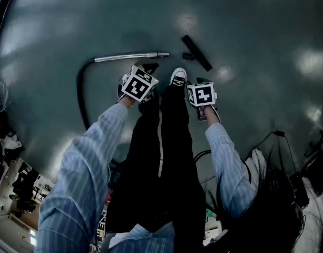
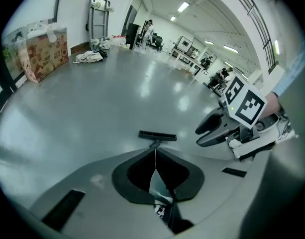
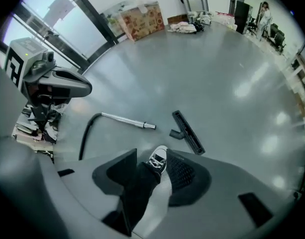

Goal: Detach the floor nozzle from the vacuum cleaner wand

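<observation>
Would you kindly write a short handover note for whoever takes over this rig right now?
Left gripper: shut, empty, held above the floor.
Right gripper: open, empty; only the person's shoe shows far below, between its jaws.
Floor nozzle: lying on the floor, clearly apart from the wand's tip.
Wand: lying on the floor, hose attached.
Done: nozzle is off the wand.
Left: nothing visible.

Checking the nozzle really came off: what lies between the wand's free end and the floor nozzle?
Only bare floor: the wand and floor nozzle lie apart, nothing joining them. The right gripper view shows it, the head view too.
</observation>
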A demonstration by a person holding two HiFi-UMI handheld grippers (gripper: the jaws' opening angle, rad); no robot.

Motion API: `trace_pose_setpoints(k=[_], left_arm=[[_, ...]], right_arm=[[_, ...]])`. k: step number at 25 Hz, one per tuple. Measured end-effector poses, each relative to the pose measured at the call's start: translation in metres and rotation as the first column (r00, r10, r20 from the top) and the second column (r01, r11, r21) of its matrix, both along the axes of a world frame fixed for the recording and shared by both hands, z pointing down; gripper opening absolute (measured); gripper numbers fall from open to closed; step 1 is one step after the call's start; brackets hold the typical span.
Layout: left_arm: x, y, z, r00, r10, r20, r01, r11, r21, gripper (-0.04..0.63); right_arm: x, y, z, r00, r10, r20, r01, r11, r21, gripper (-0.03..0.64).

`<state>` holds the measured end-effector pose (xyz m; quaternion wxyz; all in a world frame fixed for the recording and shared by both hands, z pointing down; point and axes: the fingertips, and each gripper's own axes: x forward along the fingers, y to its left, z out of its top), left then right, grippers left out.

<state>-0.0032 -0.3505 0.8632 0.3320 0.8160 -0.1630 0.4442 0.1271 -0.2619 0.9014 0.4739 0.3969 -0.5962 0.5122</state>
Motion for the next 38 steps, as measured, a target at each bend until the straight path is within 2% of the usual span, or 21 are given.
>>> trace_pose_setpoints(k=[3,9,16,18,20,22,27,31,34,38], left_arm=[[-0.014,-0.013,-0.046,0.998,-0.048,-0.035,0.049,0.998,0.033,0.009],[-0.041,-0.007,-0.134,0.978,-0.170,-0.117,0.174,0.985,0.022,0.006],[-0.054,0.034,-0.209,0.931,-0.259,-0.256,0.248,0.966,-0.073,0.006],[-0.055,0.046,-0.235,0.902,-0.272,-0.336,0.250,0.962,-0.109,0.006],[-0.056,0.055,-0.264,0.856,-0.285,-0.431,0.245,0.958,-0.147,0.006],[-0.061,0.062,-0.291,0.816,-0.300,-0.494,0.253,0.954,-0.162,0.005],[-0.082,0.078,-0.341,0.759,-0.350,-0.549,0.357,0.929,-0.099,0.005],[-0.095,0.107,-0.379,0.714,-0.340,-0.612,0.346,0.931,-0.115,0.005],[-0.107,0.122,-0.403,0.708,-0.314,-0.633,0.353,0.933,-0.067,0.005],[-0.124,0.144,-0.415,0.739,-0.289,-0.609,0.356,0.934,-0.011,0.006]], right_arm=[[-0.017,-0.003,-0.046,0.999,0.026,0.029,-0.027,0.999,0.046,0.169],[-0.039,-0.017,-0.148,0.991,0.103,0.084,-0.116,0.979,0.168,0.141],[-0.064,-0.029,-0.238,0.976,0.160,0.149,-0.198,0.936,0.292,0.121],[-0.073,-0.025,-0.259,0.970,0.178,0.163,-0.222,0.925,0.308,0.113],[-0.083,-0.021,-0.278,0.966,0.195,0.173,-0.242,0.915,0.324,0.098],[-0.092,-0.013,-0.297,0.963,0.205,0.173,-0.254,0.905,0.340,0.061],[-0.107,0.018,-0.342,0.960,0.208,0.189,-0.266,0.887,0.376,0.049],[-0.111,0.046,-0.373,0.949,0.238,0.208,-0.304,0.864,0.400,0.049],[-0.109,0.058,-0.399,0.935,0.281,0.216,-0.350,0.832,0.430,0.049],[-0.117,0.074,-0.420,0.935,0.276,0.223,-0.351,0.817,0.458,0.049]])
